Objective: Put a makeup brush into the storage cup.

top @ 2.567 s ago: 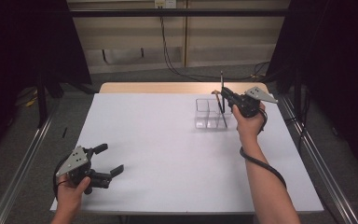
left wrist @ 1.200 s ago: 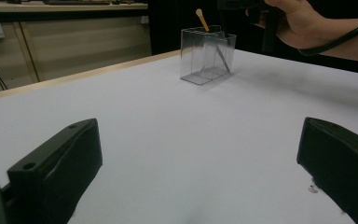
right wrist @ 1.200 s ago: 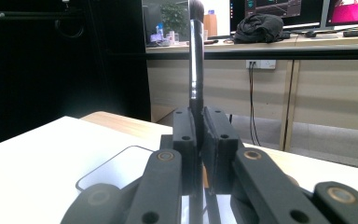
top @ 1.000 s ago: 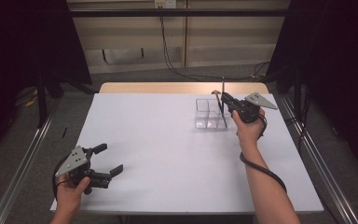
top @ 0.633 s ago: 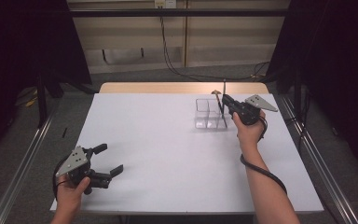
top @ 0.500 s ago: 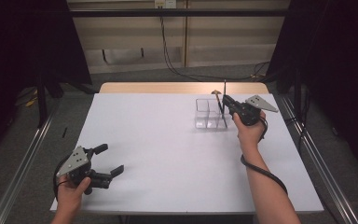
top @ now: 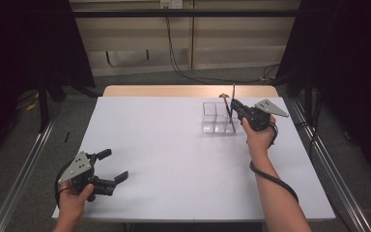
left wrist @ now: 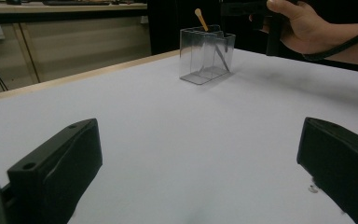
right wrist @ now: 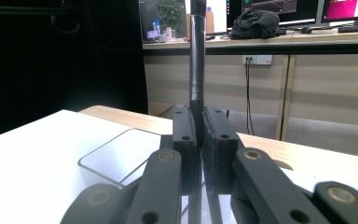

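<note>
High view: the right gripper (top: 233, 107) holds a dark rod (top: 233, 99) upright over the clear organizer (top: 216, 117) at two o'clock, barely shifted since earlier; left gripper (top: 107, 166) gapes empty at seven. Left gripper view reveals a wooden stick (left wrist: 200, 19) inside the organizer. Right gripper view shows jaws pinching the rod

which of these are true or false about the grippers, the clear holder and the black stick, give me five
1. The right gripper is shut on a thin black stick. True.
2. The left gripper holds a wooden stick. False: its jaws stand wide apart with nothing between them.
3. The clear holder sits at the near left corner of the table. False: it stands toward the far right, by the right gripper.
4. A wooden stick pokes out of the clear holder. True.
5. The black stick is held lying flat. False: it is held upright, its lower end down in the holder.
</note>
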Demonstrator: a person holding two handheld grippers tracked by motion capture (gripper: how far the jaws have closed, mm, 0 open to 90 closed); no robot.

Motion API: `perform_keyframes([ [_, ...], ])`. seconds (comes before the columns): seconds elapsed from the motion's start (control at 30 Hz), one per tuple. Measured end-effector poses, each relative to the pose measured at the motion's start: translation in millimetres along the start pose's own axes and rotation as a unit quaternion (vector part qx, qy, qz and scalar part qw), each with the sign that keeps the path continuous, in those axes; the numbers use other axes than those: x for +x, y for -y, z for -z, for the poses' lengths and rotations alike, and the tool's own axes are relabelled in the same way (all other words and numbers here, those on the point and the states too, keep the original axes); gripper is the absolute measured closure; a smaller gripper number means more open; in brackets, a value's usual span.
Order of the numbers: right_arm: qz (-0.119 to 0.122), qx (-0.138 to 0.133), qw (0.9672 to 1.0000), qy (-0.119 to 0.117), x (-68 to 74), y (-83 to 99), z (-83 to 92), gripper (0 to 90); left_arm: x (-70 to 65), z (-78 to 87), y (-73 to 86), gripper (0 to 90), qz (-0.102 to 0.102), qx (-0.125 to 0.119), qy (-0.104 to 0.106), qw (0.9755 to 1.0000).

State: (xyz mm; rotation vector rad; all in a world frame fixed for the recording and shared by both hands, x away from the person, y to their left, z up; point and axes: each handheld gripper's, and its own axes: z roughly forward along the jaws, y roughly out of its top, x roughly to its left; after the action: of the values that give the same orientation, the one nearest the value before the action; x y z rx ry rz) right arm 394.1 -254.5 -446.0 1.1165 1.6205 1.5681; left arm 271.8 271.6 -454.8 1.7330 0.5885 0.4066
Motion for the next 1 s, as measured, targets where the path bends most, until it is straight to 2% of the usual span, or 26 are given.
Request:
perform_keyframes([
  [0.83,-0.002,0.009,1.0000,0.003,0.9,2.1,4.3,83.7,0.1,1.6,0.9,0.0,0.001,0.001,-0.001,1.0000],
  [1.0,-0.003,0.012,0.9999,0.000,3.6,4.8,9.1,64.7,-0.2,-0.3,0.5,0.0,0.001,0.002,0.000,1.0000],
])
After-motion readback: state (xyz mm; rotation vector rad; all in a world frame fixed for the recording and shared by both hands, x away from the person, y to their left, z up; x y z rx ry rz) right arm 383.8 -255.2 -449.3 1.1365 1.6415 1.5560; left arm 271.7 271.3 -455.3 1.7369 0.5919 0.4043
